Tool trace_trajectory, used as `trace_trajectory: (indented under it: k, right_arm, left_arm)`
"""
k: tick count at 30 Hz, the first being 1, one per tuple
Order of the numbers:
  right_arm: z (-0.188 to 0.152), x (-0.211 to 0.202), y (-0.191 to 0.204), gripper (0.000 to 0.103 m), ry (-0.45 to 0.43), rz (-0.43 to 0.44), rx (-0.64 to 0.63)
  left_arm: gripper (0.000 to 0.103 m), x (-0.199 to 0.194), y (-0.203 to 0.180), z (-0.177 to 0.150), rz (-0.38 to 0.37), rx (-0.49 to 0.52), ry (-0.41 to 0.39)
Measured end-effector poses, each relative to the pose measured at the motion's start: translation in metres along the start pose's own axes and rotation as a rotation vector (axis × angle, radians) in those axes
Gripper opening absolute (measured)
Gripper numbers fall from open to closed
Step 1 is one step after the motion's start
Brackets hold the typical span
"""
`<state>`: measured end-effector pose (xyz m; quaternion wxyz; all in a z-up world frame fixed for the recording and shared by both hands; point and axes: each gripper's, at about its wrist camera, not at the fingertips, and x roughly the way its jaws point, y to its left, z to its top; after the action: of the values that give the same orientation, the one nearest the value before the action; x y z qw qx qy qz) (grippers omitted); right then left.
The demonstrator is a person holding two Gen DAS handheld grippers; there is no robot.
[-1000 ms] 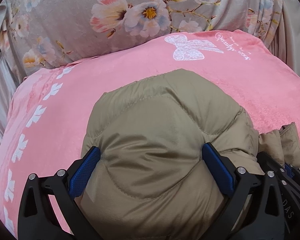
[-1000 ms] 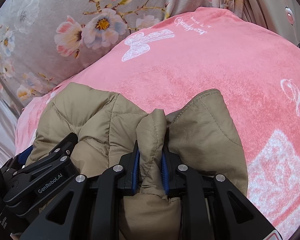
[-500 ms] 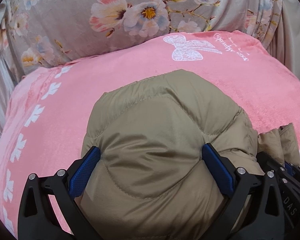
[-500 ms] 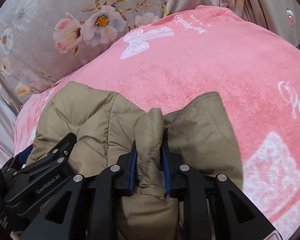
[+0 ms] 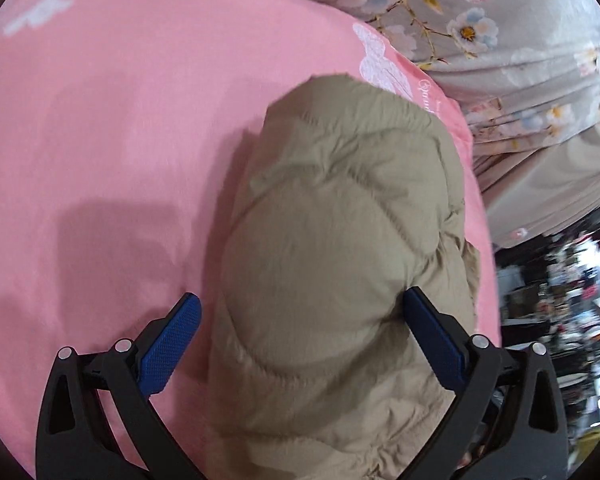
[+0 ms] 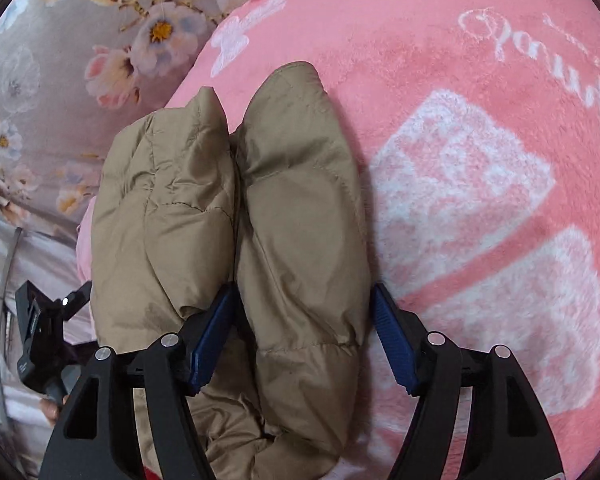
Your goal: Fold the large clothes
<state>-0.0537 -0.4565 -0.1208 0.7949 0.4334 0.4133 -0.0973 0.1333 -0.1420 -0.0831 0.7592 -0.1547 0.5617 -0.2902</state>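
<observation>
A tan puffy quilted jacket (image 5: 340, 240) lies bundled on a pink fleece blanket (image 5: 120, 140). My left gripper (image 5: 300, 340) is open with its blue pads wide apart; the jacket bulges between them and touches only the right pad. In the right wrist view the jacket (image 6: 292, 208) shows as two padded lobes side by side. My right gripper (image 6: 304, 328) is open around the right lobe, its pads at either side. The left gripper's black body (image 6: 40, 332) shows at the far left of the right wrist view.
A grey floral sheet (image 5: 500, 40) lies beyond the blanket, also in the right wrist view (image 6: 60, 80). The blanket (image 6: 480, 200) carries white script and block patterns. A cluttered dark room area (image 5: 560, 300) lies past the bed's right edge.
My right gripper has opened and let go of the pinched jacket fold. Both views have swung sideways; the left gripper has shifted so its left pad stands off the jacket.
</observation>
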Motion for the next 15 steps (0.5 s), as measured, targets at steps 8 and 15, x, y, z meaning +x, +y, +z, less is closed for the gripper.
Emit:
trace_trajectory:
  k: [8, 15]
  right_arm:
    - [-0.006, -0.004, -0.022, 0.069, 0.036, 0.138, 0.07]
    - [0.005, -0.02, -0.028, 0.022, 0.038, 0.219, -0.004]
  left_arm:
    - [0.098, 0.012, 0.006, -0.013, -0.121, -0.003, 0.044]
    - [0.073, -0.005, -0.018, -0.006, -0.091, 0.146, -0.005]
